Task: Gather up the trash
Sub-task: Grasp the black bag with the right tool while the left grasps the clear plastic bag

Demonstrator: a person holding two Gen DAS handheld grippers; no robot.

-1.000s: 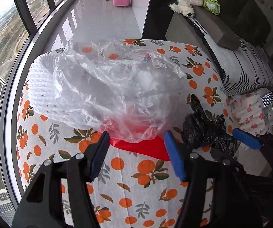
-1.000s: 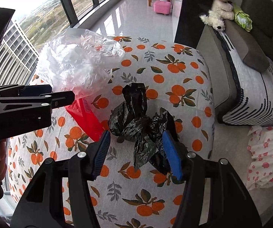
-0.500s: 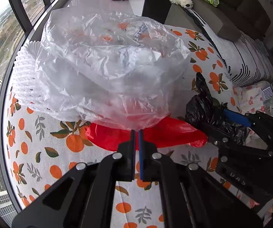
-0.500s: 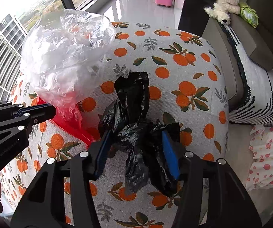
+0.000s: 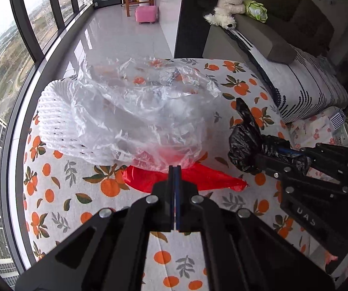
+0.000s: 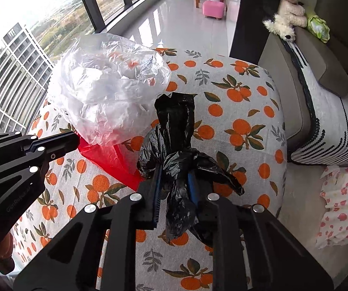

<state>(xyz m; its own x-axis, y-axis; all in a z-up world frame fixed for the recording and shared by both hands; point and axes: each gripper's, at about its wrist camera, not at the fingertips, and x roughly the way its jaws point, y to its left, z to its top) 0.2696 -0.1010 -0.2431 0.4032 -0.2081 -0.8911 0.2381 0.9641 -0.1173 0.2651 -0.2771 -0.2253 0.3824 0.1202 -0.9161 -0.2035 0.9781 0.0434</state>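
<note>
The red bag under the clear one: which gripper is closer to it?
Left. The left gripper sits right over the red bag, pinching clear plastic; the right gripper is beside it.

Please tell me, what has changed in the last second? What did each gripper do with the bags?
The left gripper, open a second ago, closed on the edge of the clear plastic bag. The right gripper moved forward around the black bag and closed on it. The red bag still lies under the clear one, and the white foam net stays on the orange-print tablecloth.
</note>
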